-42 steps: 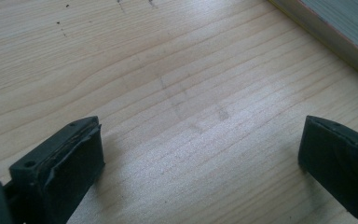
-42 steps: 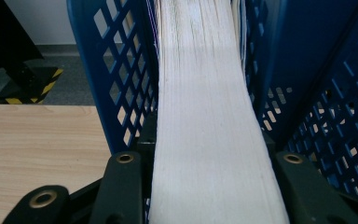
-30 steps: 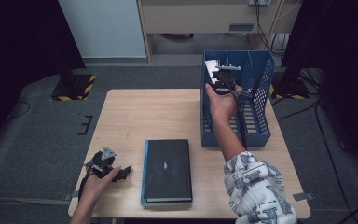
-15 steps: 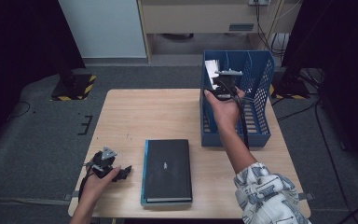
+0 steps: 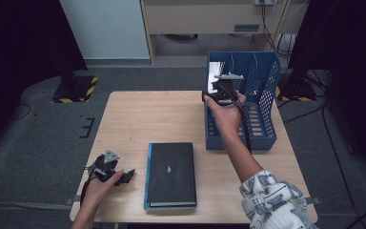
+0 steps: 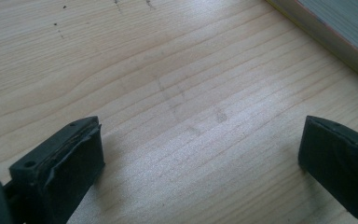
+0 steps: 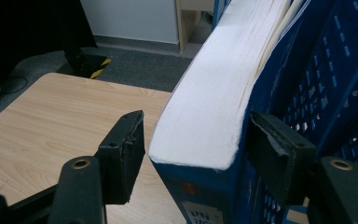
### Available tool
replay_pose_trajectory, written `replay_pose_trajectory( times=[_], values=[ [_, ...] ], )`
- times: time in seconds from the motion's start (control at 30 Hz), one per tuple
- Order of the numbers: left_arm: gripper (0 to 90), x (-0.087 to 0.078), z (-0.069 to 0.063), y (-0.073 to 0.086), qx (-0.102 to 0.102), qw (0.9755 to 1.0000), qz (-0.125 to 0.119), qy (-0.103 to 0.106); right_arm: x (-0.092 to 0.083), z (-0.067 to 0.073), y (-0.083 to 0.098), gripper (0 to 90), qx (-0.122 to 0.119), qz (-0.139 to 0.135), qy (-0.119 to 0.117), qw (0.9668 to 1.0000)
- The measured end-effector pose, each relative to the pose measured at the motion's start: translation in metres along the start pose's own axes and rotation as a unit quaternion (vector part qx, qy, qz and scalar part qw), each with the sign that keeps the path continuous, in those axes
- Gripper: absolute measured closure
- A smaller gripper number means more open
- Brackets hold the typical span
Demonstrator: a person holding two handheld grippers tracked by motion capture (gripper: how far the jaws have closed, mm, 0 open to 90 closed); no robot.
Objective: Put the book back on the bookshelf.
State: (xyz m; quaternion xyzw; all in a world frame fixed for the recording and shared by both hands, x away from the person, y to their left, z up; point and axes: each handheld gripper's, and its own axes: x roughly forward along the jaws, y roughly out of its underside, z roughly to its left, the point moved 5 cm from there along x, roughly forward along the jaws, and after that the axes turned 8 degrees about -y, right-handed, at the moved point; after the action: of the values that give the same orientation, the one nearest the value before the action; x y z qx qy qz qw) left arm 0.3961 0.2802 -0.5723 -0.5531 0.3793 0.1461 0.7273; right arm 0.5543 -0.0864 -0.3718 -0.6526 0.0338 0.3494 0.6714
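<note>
Here, a pale wooden table (image 5: 152, 119) fills the middle of the high view, with dark floor all round it. Most of its top is bare, so the widest free space lies across the far left half. A blue rack (image 5: 262, 102) with 2 slots stands along the right edge, its long side running front to back. A black book (image 5: 171, 174) lies flat near the front edge, just left of the rack's near end.

A second book (image 7: 214, 107) stands in the rack against its left wall, white page edge facing the right gripper view. The right gripper (image 5: 223, 90) is held at the rack's left wall, about halfway along. Its jaws have just been opening and now stand either side of this book, with a gap showing at the left pad.

The left gripper (image 5: 124, 175) rests by the front left corner, just left of the black book. Its jaws are wide apart over bare wood, holding nothing.
</note>
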Motion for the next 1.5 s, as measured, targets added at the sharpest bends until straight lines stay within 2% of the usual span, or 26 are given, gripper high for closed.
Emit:
replay_pose_trajectory(
  times=[0.13, 0.3, 0.37, 0.47, 0.63, 0.77, 0.9, 1.0, 1.03, 1.23, 1.5],
  values=[
    [0.0, 0.0, 0.0, 0.0, 0.0, 1.0, 0.001, 0.0, 0.0, -0.002, 0.0, 32.4, 0.003, 0.0, -0.007, 1.0],
    [0.0, 0.0, 0.0, 0.0, -0.001, 1.0, 0.001, 0.0, -0.002, -0.002, 0.001, 26.5, -0.006, -0.001, -0.016, 0.9999],
    [0.0, 0.0, 0.0, 0.0, -0.002, 1.0, 0.0, 0.0, -0.005, 0.0, 0.002, 21.0, -0.028, -0.007, -0.015, 0.9995],
    [0.0, 0.0, 0.0, 0.0, -0.001, 1.0, 0.0, 0.001, -0.012, 0.001, 0.005, 19.0, -0.034, -0.017, -0.014, 0.9992],
    [0.0, 0.0, 0.0, 0.001, 0.001, 1.0, 0.0, 0.001, -0.021, 0.0, 0.013, 14.8, -0.05, -0.015, -0.022, 0.9984],
    [0.0, 0.0, 0.0, 0.0, 0.002, 1.0, 0.003, 0.0, -0.031, -0.002, 0.027, 10.2, -0.059, -0.013, -0.037, 0.9975],
    [0.0, 0.0, 0.0, -0.001, 0.001, 1.0, 0.005, -0.001, -0.035, -0.004, 0.036, 9.4, -0.059, -0.008, -0.044, 0.9972],
    [0.0, 0.001, -0.001, -0.001, 0.0, 1.0, 0.008, -0.002, -0.038, -0.005, 0.044, 8.9, -0.055, -0.012, -0.066, 0.9962],
    [0.0, 0.001, -0.001, -0.001, 0.0, 1.0, 0.008, -0.002, -0.038, -0.005, 0.044, 8.9, -0.055, -0.012, -0.066, 0.9962],
    [0.0, 0.001, -0.001, -0.002, -0.003, 0.9999, 0.012, -0.004, -0.039, 0.001, 0.064, 9.1, -0.068, 0.0, -0.093, 0.9933],
    [0.0, 0.001, -0.001, -0.002, -0.007, 1.0, 0.005, -0.002, -0.045, 0.013, 0.11, 11.5, -0.083, 0.018, -0.127, 0.9883]
  ],
)
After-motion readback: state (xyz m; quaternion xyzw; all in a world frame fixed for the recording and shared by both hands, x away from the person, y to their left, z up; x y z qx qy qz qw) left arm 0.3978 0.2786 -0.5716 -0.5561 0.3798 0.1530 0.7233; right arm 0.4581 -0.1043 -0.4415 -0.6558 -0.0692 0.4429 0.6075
